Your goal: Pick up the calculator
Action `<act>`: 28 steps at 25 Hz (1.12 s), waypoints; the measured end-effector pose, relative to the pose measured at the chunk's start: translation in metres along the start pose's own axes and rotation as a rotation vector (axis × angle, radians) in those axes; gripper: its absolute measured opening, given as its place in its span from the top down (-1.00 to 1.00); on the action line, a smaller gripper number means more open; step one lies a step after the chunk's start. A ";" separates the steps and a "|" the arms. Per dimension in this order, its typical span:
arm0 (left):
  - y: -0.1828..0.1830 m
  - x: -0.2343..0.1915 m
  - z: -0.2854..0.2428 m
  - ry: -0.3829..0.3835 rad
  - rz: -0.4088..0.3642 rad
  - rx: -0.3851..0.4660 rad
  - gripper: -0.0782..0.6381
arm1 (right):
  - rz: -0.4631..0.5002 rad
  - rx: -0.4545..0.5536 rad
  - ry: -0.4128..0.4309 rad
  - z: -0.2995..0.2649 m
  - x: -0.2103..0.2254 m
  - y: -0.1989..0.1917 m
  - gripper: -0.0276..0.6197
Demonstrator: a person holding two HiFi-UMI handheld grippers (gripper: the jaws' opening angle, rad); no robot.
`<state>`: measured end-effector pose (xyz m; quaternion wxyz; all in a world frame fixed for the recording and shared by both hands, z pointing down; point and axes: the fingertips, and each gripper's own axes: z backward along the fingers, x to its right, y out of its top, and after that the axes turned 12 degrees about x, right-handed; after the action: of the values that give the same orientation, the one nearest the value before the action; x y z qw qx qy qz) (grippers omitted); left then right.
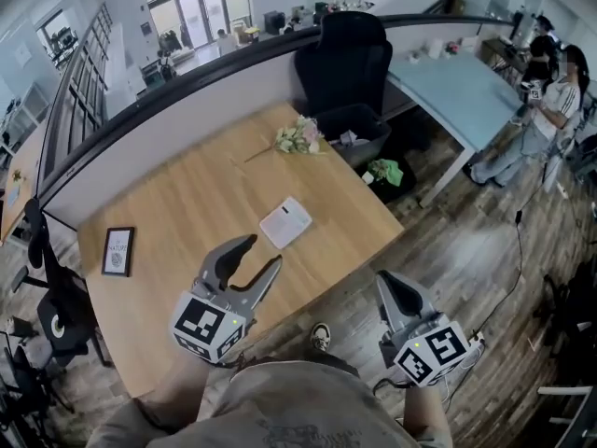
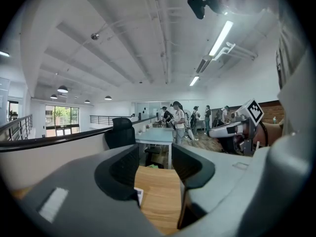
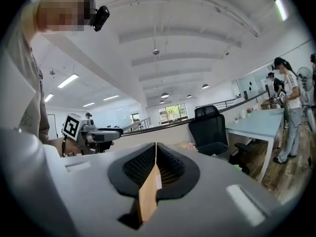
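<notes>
The calculator (image 1: 285, 222), a flat white slab, lies on the wooden table (image 1: 187, 203) right of its middle. My left gripper (image 1: 259, 255) hovers over the table's near edge, just short of the calculator, its jaws open and empty. In the left gripper view, a white corner of the calculator (image 2: 138, 195) peeks past the left jaw of that gripper (image 2: 153, 162). My right gripper (image 1: 396, 295) hangs off the table's right front corner, above the floor. In the right gripper view its jaws (image 3: 156, 149) meet at the tips with nothing between them.
A framed picture (image 1: 118, 251) lies at the table's left. A bunch of flowers (image 1: 298, 138) rests at the far edge. Behind stand a black office chair (image 1: 345, 59) and a black bin (image 1: 353, 131). A pale blue table (image 1: 466, 91) and several people are far right.
</notes>
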<state>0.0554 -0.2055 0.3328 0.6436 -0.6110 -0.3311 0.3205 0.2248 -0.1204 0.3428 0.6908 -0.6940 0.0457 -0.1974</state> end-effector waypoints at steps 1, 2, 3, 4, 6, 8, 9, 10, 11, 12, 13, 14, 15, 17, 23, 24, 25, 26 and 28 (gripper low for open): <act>0.001 -0.001 -0.005 0.014 -0.004 -0.001 0.20 | -0.001 -0.005 0.015 -0.004 0.007 0.000 0.87; 0.001 -0.002 -0.009 0.028 -0.008 -0.002 0.20 | -0.001 -0.011 0.029 -0.008 0.013 0.000 0.87; 0.001 -0.003 -0.012 0.043 -0.012 -0.003 0.20 | -0.002 -0.017 0.044 -0.011 0.018 0.000 0.87; 0.001 -0.004 -0.014 0.058 -0.014 -0.003 0.20 | -0.003 -0.023 0.059 -0.014 0.023 -0.001 0.87; -0.001 -0.006 -0.018 0.089 -0.015 -0.004 0.20 | -0.005 -0.033 0.088 -0.021 0.031 -0.003 0.87; -0.005 -0.008 -0.019 0.118 -0.012 -0.011 0.20 | -0.010 -0.040 0.113 -0.029 0.038 -0.006 0.87; -0.008 -0.009 -0.020 0.129 -0.009 -0.017 0.20 | -0.017 -0.042 0.123 -0.032 0.039 -0.008 0.87; -0.010 -0.009 -0.020 0.136 -0.003 -0.024 0.20 | -0.026 -0.045 0.131 -0.035 0.041 -0.009 0.87; -0.013 -0.009 -0.020 0.140 0.003 -0.032 0.20 | -0.037 -0.048 0.138 -0.037 0.041 -0.011 0.87; -0.016 -0.009 -0.019 0.142 0.008 -0.040 0.20 | -0.048 -0.051 0.143 -0.038 0.041 -0.014 0.87; -0.019 -0.009 -0.019 0.141 0.011 -0.047 0.20 | -0.057 -0.054 0.147 -0.039 0.041 -0.016 0.87; -0.021 -0.010 -0.019 0.140 0.011 -0.052 0.20 | -0.064 -0.057 0.149 -0.041 0.041 -0.018 0.87; -0.023 -0.011 -0.020 0.137 0.011 -0.055 0.20 | -0.068 -0.061 0.150 -0.042 0.041 -0.021 0.87; -0.026 -0.015 -0.022 0.127 0.012 -0.058 0.20 | -0.077 -0.070 0.144 -0.046 0.044 -0.026 0.87; -0.034 -0.036 -0.032 0.050 -0.004 -0.070 0.20 | -0.116 -0.088 0.110 -0.060 0.048 -0.038 0.87; -0.038 -0.041 -0.035 0.031 -0.009 -0.074 0.20 | -0.119 -0.090 0.106 -0.063 0.049 -0.040 0.87; -0.041 -0.045 -0.039 0.008 -0.015 -0.079 0.20 | -0.125 -0.093 0.101 -0.066 0.050 -0.043 0.87; -0.046 -0.050 -0.043 -0.018 -0.020 -0.085 0.20 | -0.133 -0.096 0.095 -0.068 0.051 -0.045 0.87; -0.056 -0.060 -0.053 -0.072 -0.031 -0.110 0.20 | -0.150 -0.102 0.082 -0.071 0.053 -0.051 0.87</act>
<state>0.0651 -0.2878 0.3846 0.6016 -0.6283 -0.3806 0.3139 0.2393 -0.2029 0.4016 0.6355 -0.7210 0.0318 -0.2743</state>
